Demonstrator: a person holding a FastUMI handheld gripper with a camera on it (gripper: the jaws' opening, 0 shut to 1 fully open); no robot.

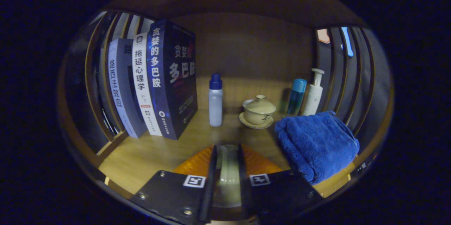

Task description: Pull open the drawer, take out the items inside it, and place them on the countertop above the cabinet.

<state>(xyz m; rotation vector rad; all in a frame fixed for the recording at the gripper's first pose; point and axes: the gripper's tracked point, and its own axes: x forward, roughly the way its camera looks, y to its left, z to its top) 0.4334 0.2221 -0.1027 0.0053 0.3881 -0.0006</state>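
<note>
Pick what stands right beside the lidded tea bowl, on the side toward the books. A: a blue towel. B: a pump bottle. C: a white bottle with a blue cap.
C: the white bottle with a blue cap stands between the books and the lidded tea bowl.

Gripper (228, 168) fingers hide most of orange item (259, 161); grip unclear.

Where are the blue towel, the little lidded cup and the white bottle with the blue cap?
Blue towel (317, 144): gripper view, middle of the folded cloth.
Lidded cup (259, 110): gripper view, on its lid.
White bottle (215, 107): gripper view, on its body below the blue cap.
</note>
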